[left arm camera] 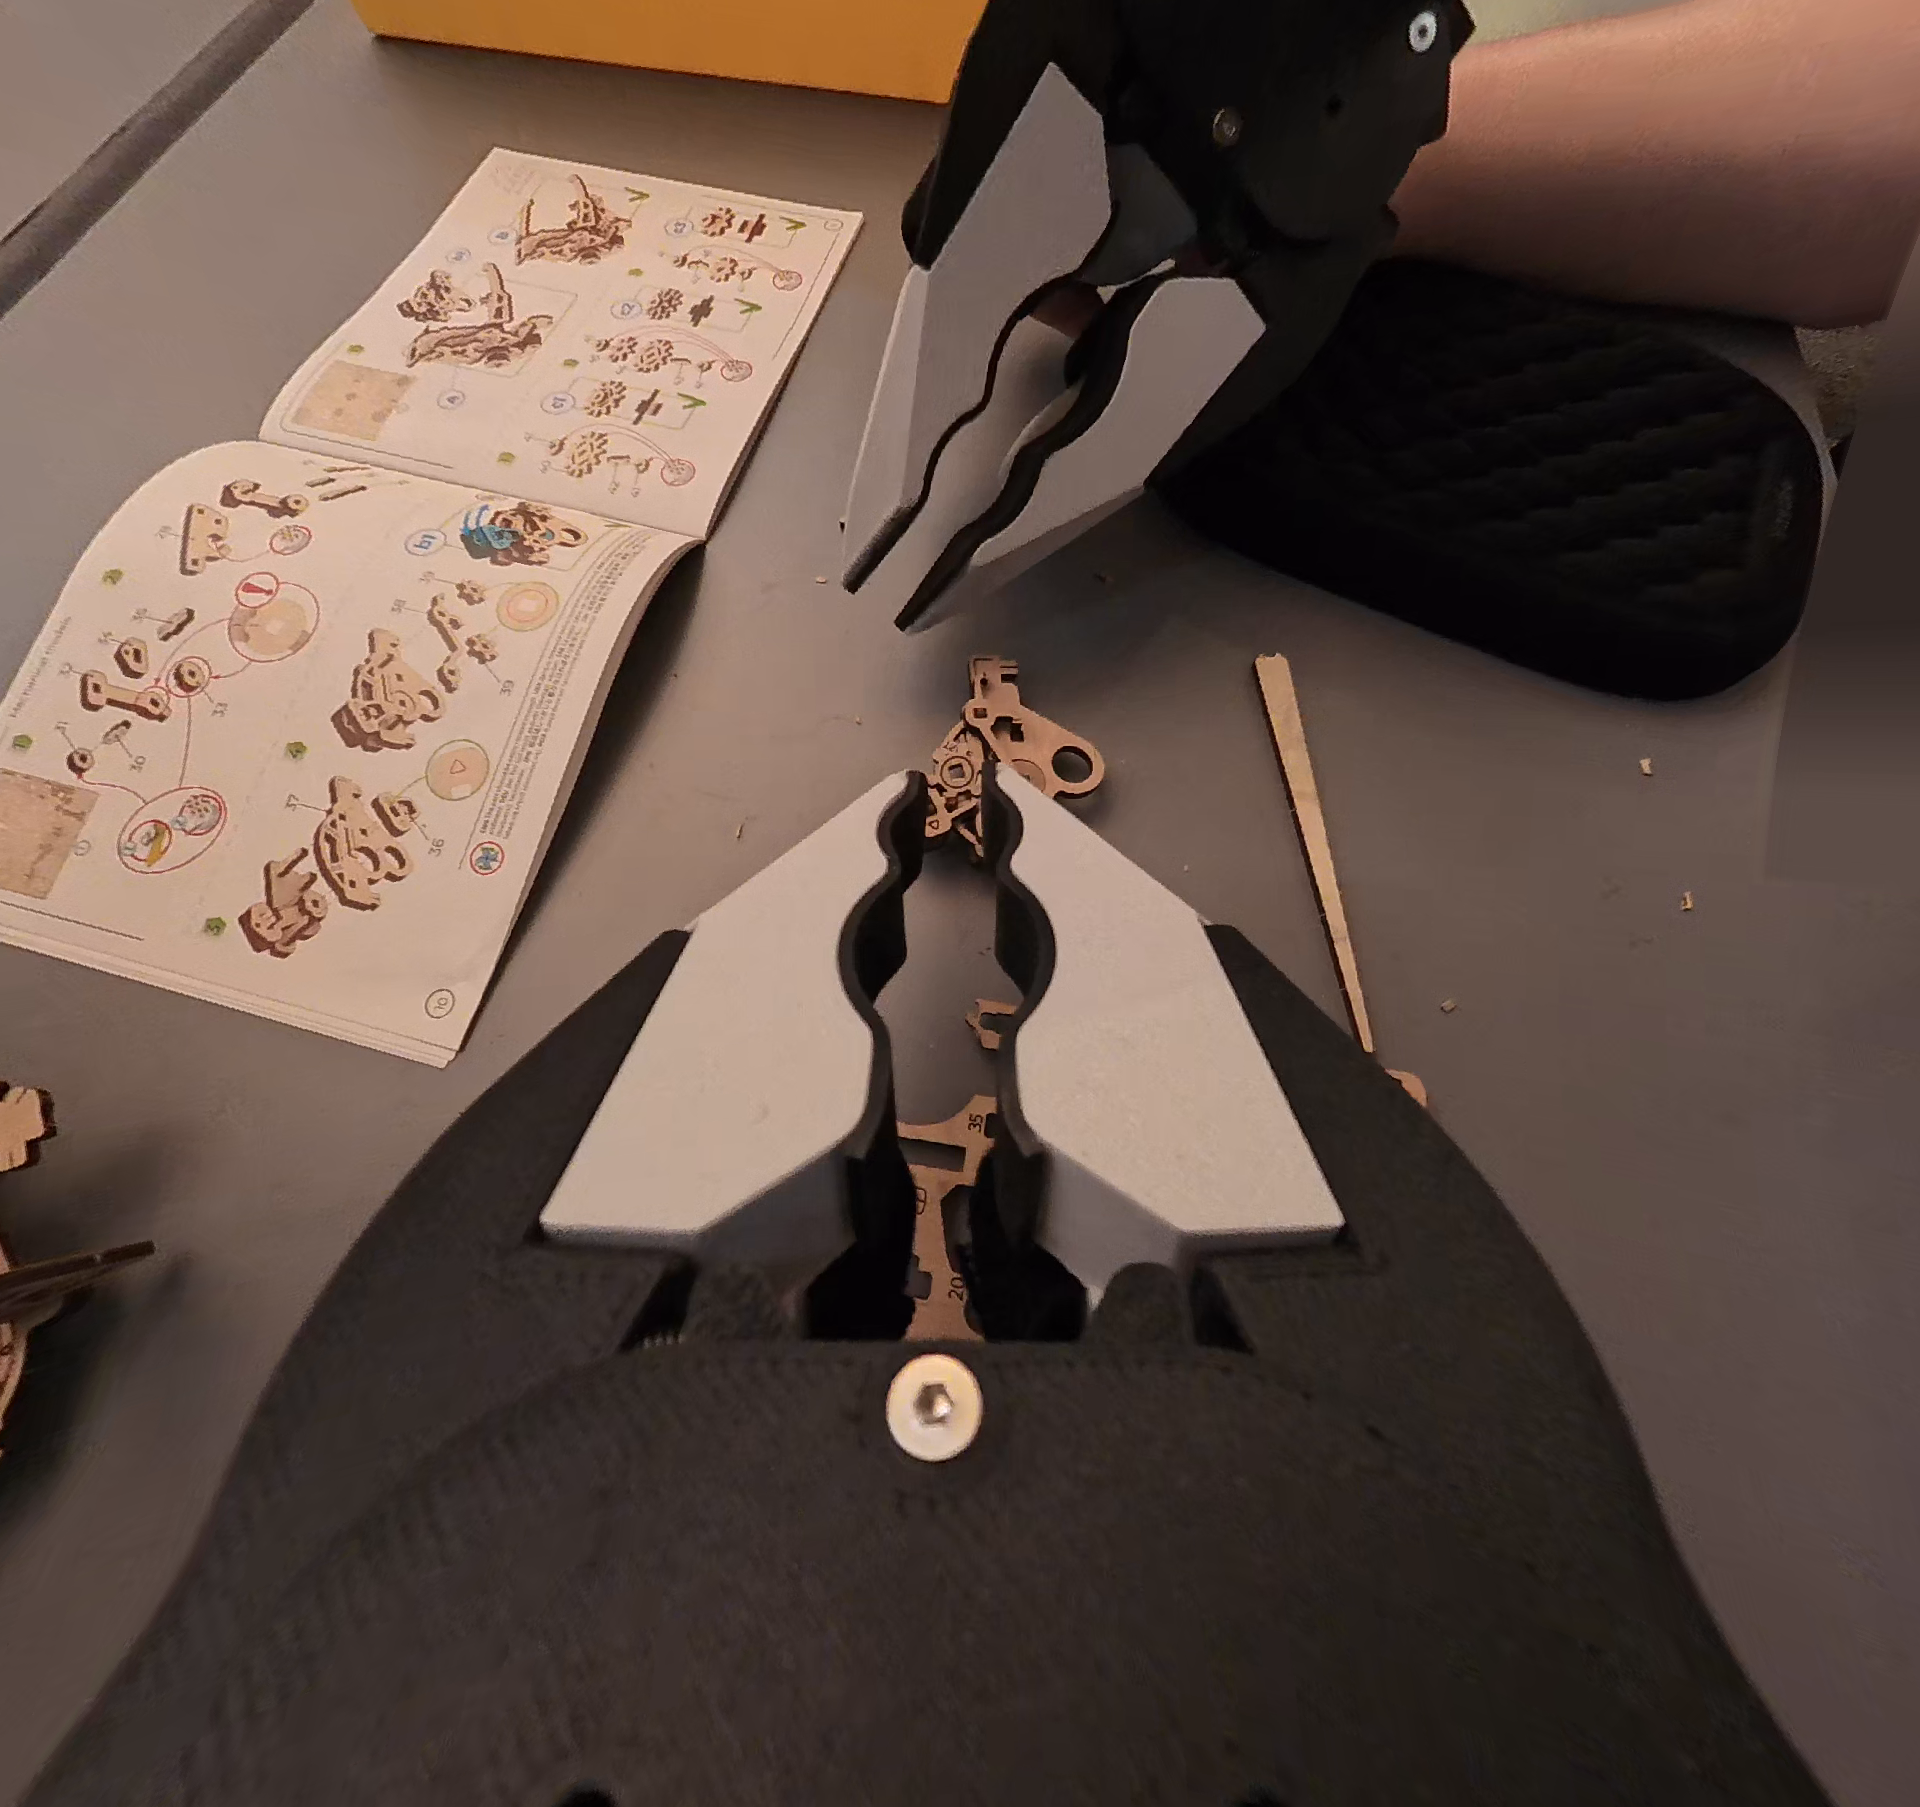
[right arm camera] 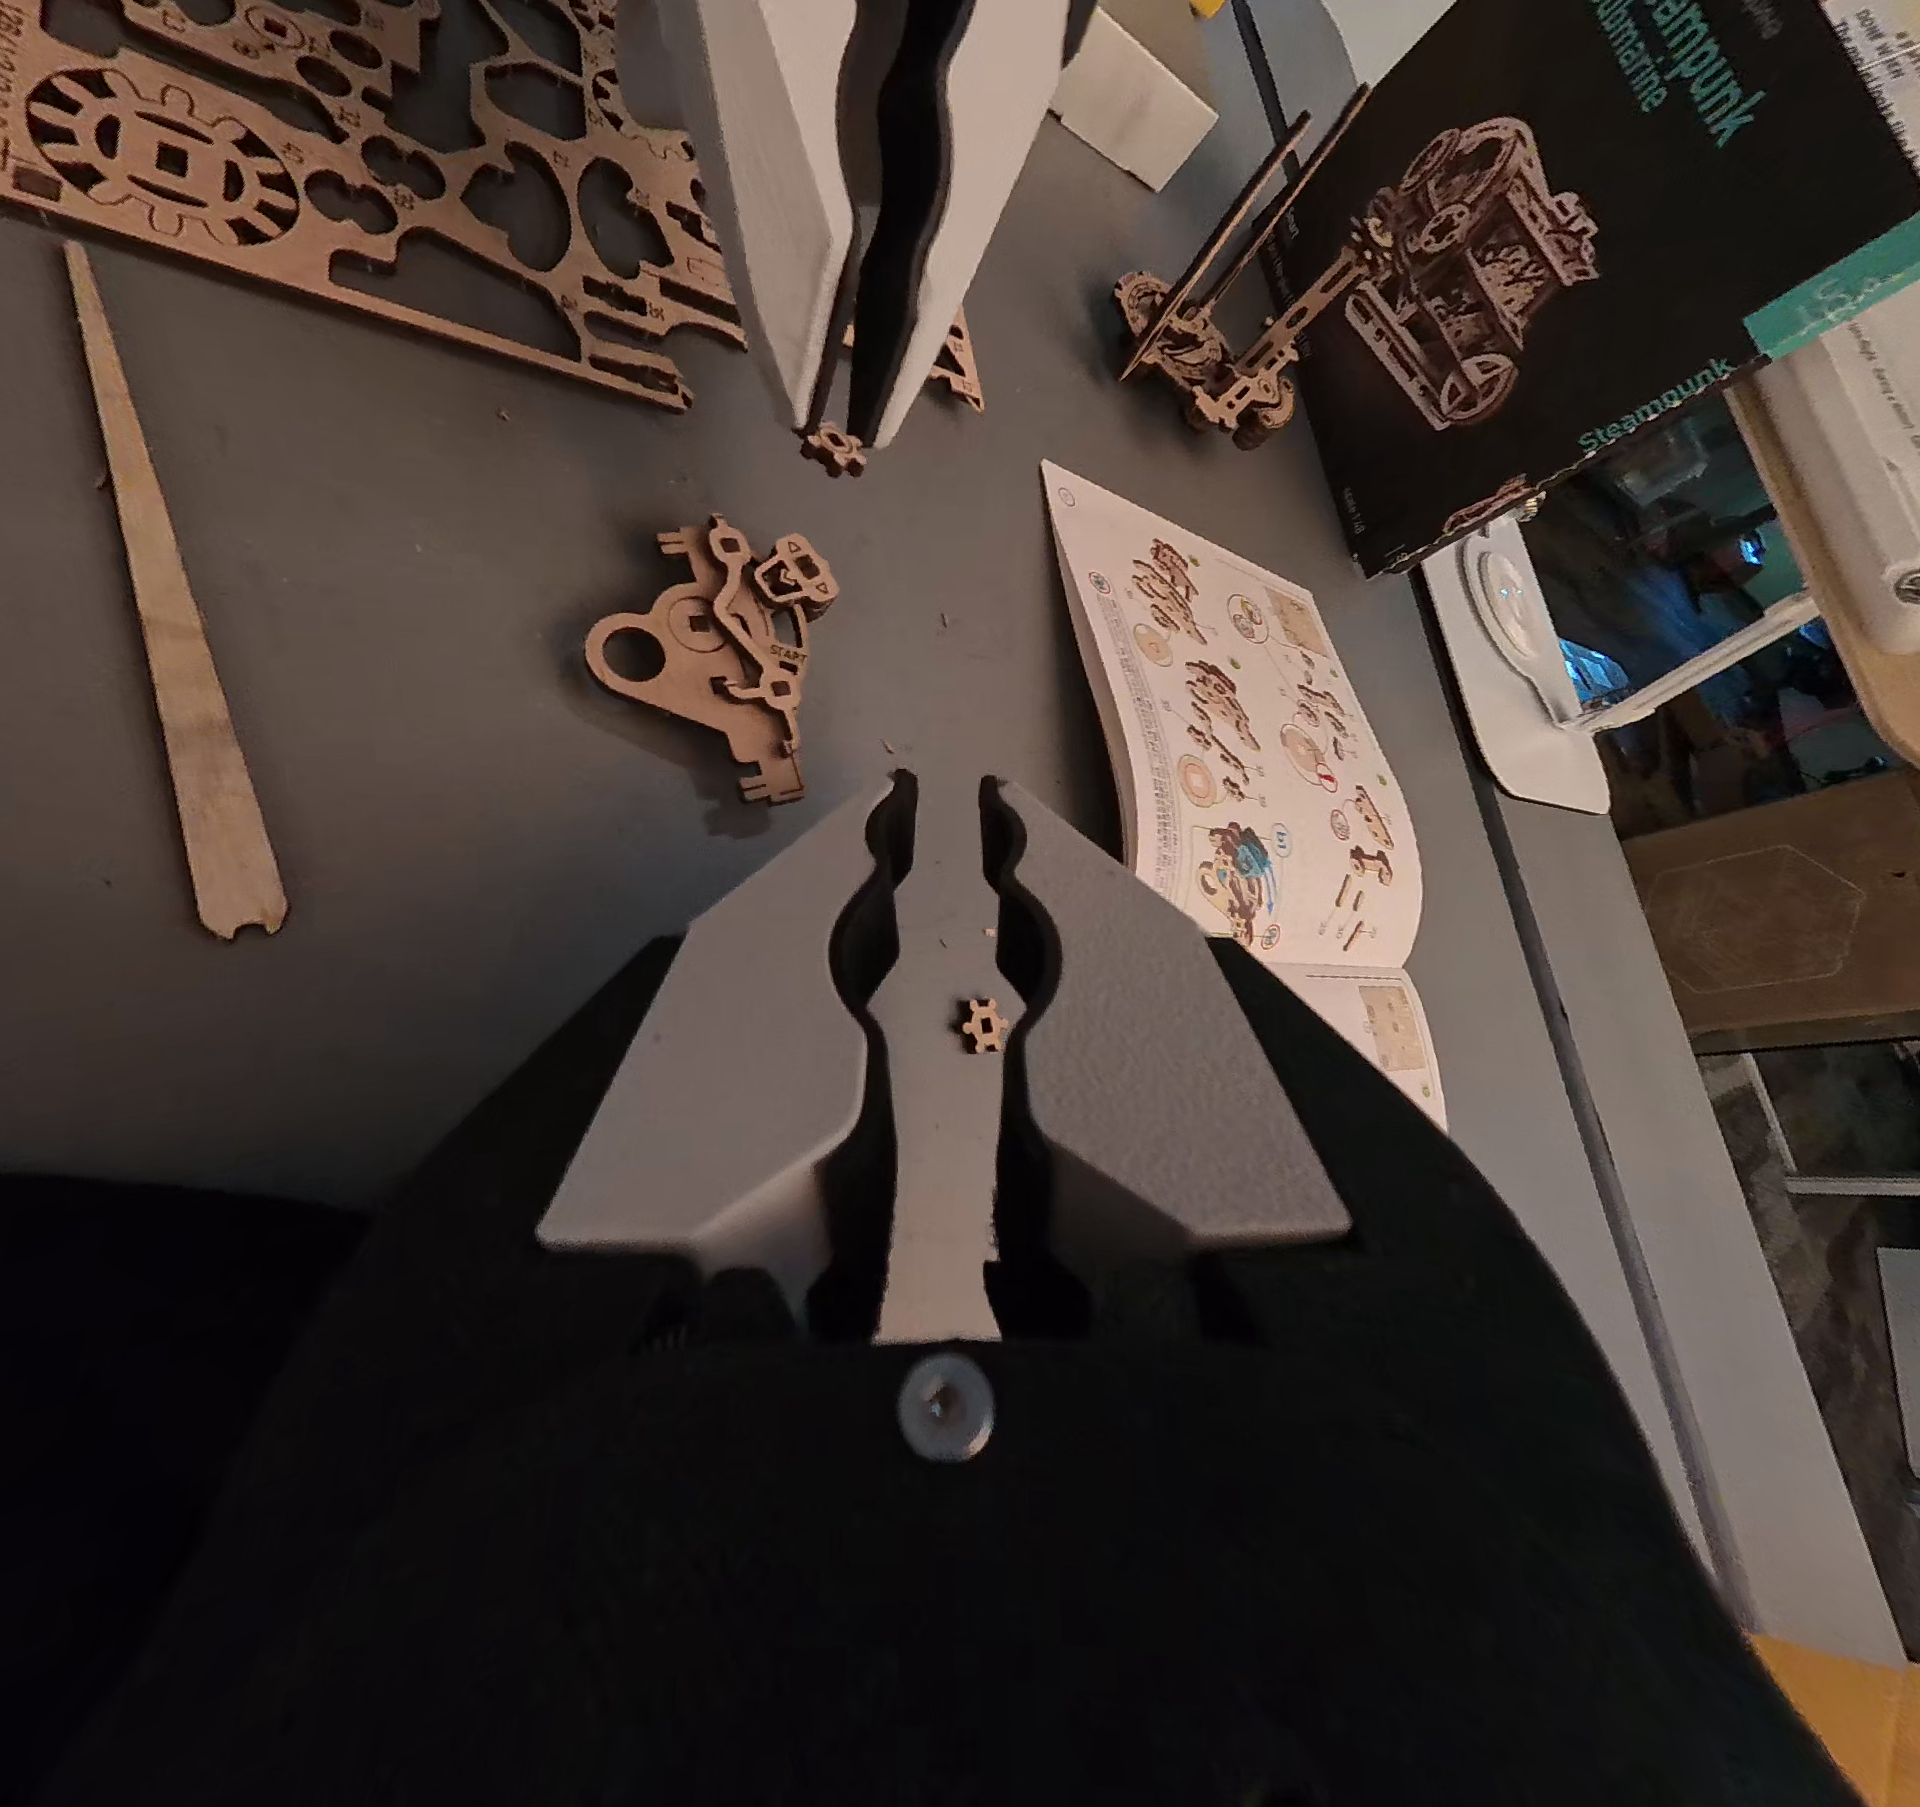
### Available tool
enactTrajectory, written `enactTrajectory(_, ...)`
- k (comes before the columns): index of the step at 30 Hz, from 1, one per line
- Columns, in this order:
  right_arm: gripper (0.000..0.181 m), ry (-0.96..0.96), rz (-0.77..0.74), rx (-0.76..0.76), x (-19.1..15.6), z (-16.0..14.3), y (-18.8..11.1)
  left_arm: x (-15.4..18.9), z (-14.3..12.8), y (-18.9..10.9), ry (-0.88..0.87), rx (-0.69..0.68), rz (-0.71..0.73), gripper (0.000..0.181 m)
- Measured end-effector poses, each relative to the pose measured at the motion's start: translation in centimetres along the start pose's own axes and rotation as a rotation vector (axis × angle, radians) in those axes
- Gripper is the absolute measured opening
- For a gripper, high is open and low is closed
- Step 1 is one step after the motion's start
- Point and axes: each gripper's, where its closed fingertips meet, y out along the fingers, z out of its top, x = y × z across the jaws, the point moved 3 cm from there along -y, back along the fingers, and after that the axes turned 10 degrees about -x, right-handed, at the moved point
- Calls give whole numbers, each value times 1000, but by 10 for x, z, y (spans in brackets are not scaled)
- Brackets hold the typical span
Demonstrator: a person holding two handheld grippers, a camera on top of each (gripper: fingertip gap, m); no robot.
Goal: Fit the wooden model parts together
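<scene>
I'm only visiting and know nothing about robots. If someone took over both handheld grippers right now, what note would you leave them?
Left gripper: pinching a small tan wooden cog at its tips, low over the grey table.
Right gripper: open and empty; a second small wooden cog lies loose on the table below it.
The flat tan wooden sub-assembly with a ring end lies between the grippers.
Done: one cog picked up.
Left: probably fitting it onto the sub-assembly.

Left tongs [left arm camera: 954, 791] hover over wooden assembly [left arm camera: 1023, 755] beside open booklet [left arm camera: 416, 552].
</scene>
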Motion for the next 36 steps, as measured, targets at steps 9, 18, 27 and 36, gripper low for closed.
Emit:
enactTrajectory(9,10,-10,1,-5,-1,0,1,0,0,0,-1,0,-1,9)
enactTrajectory(18,9,13,-16,19,5,3,-5,7,-8,4,171,-52,13,9)
enactTrajectory(27,10,7,46,95,-12,32,-10,13,-6,6,246,-44,36,9)
enactTrajectory(36,10,8,102,89,-24,38,-3,14,-13,20,277,-117,66,9)
